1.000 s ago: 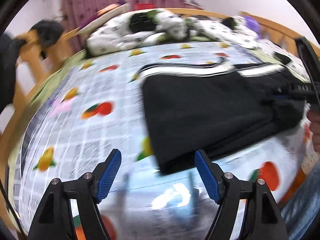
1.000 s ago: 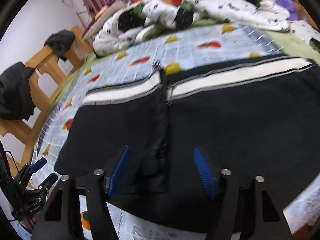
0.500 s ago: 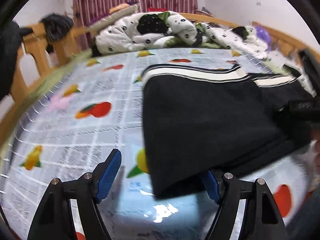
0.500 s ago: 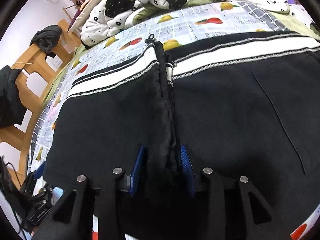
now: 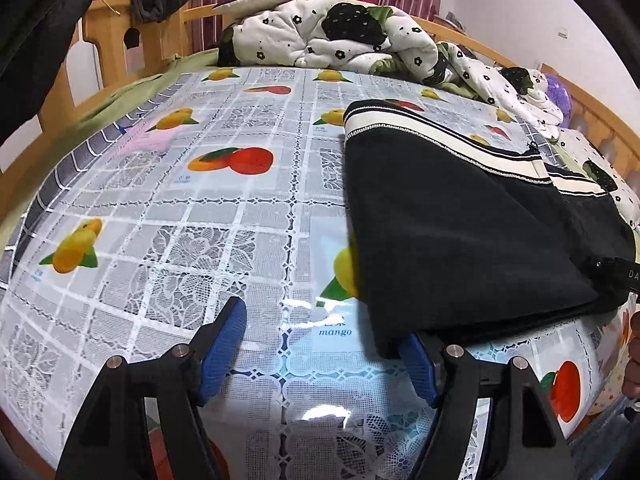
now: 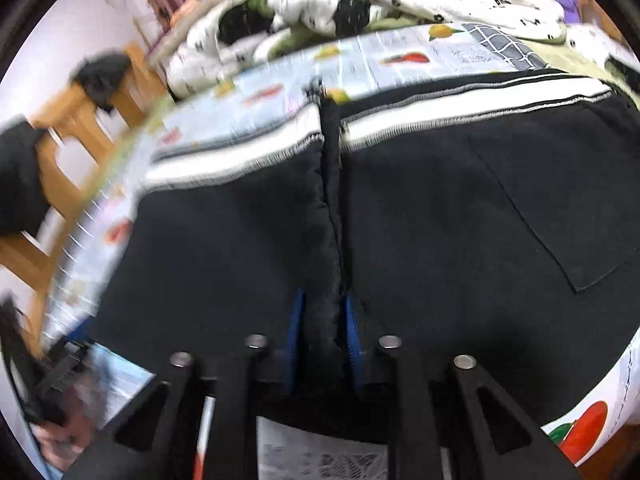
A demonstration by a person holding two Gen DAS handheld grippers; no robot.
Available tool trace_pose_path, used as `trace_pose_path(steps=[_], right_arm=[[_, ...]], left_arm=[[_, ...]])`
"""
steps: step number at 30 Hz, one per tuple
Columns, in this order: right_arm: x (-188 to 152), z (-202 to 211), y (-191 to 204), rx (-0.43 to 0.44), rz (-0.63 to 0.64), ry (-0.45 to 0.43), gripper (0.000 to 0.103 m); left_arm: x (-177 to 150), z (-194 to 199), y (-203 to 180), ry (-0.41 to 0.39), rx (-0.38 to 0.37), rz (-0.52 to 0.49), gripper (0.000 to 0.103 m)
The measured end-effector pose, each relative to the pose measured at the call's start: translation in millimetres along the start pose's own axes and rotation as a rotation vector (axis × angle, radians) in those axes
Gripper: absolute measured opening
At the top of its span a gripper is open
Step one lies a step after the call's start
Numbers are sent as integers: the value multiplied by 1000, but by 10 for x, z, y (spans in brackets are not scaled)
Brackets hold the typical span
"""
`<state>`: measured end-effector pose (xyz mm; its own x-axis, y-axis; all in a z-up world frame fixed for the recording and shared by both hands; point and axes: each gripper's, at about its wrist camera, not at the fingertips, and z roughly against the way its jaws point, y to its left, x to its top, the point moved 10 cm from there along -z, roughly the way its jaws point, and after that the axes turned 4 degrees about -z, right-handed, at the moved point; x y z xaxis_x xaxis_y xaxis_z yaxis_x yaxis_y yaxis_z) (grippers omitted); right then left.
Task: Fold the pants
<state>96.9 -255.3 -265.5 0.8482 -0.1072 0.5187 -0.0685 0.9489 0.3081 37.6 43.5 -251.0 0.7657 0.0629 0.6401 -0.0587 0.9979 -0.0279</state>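
Black pants (image 5: 452, 220) with a white-striped waistband lie on the fruit-print tablecloth (image 5: 208, 224). In the left wrist view my left gripper (image 5: 320, 348) is open just above the cloth, at the pants' near left corner, which rests over its right finger (image 5: 416, 364). In the right wrist view the pants (image 6: 460, 232) fill the frame, with a back pocket on the right. My right gripper (image 6: 322, 320) is shut on the raised centre ridge of the pants near their crotch edge.
A rumpled white floral quilt (image 5: 348, 36) lies at the far side. A wooden bed frame (image 5: 116, 32) with dark clothes hung on it stands at the left. The table's near edge is just below my grippers.
My right gripper went from open to shut on the centre ridge of the pants. My left gripper moved in toward the pants' near corner, which now lies over its right finger.
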Motion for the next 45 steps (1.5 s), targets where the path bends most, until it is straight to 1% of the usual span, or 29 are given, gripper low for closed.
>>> trace_pose_path(steps=[1,2,3,4,5,6,8,9,10,11,12,13,15,16,18,20,21,22,23,24,26,28,31,34,36,39,41,44,45], right_arm=[[0,28,8,-2,12,-6,26],[16,71,8,-6,18,-6,31],[28,131,-13,-1,5,-11,40],[37,172,-42,10,-14,-23,45],[45,200,-66,27,-35,-33,54],[57,180,-88,36,-48,-28,57],[54,4,-101,55,-72,27,57],[65,-68,-89,52,-65,35,51],[96,-113,-55,29,-40,26,38],[111,-148,63,65,-1,41,18],[161,-129,96,57,10,21,16],[247,-24,115,62,13,-32,15],[403,287,102,127,-36,-130,12],[432,373,73,137,-53,-148,12],[426,354,41,115,-47,-142,12],[292,69,-1,58,-43,-52,13],[183,-98,-32,38,-55,4,17],[135,-147,-47,33,-62,10,17],[139,-117,-49,35,-58,-13,20],[147,-60,-56,31,-49,-13,28],[164,55,-76,49,-58,-4,33],[193,249,-188,72,-99,-28,35],[148,473,-378,-5,-64,-39,36],[16,535,-436,-21,-16,-7,35],[-70,533,-380,-12,33,1,35],[-160,400,-252,-60,128,22,35],[-200,325,-182,-40,126,37,35],[-149,338,-54,28,94,19,34],[-125,349,-25,34,95,9,34]], left_arm=[[4,17,3,2,1,-1,72],[5,32,6,2,1,-1,72],[-9,55,0,0,2,2,72],[-13,54,3,1,0,7,72],[-18,52,1,1,-3,15,72],[-24,51,-7,3,-4,20,72],[-26,48,-34,3,-5,13,72],[-28,45,-39,3,-1,7,72],[-23,38,-40,2,5,0,72],[-20,29,-28,0,17,-5,72],[-17,24,-16,-3,20,-3,72],[-16,21,-13,-2,12,2,72],[-7,31,-30,-3,-12,7,73],[-3,34,-53,-6,-21,3,73],[-11,3,-63,-3,4,-17,73],[-18,-21,-71,0,22,-32,73],[-16,-14,-68,3,21,-31,73],[-13,-1,-59,6,16,-26,73],[-10,11,-47,7,7,-14,72],[-13,15,-39,8,0,-5,72],[-17,11,-29,13,-13,7,72],[-25,10,-35,13,-8,-6,72],[-30,13,-40,10,4,-22,73],[-28,16,-40,16,-4,-10,73],[-22,19,-42,19,-12,7,72],[-6,11,-49,22,-13,14,72],[0,5,-54,23,-12,17,72],[7,2,-49,21,-10,10,72],[8,0,-49,20,-10,8,72]])
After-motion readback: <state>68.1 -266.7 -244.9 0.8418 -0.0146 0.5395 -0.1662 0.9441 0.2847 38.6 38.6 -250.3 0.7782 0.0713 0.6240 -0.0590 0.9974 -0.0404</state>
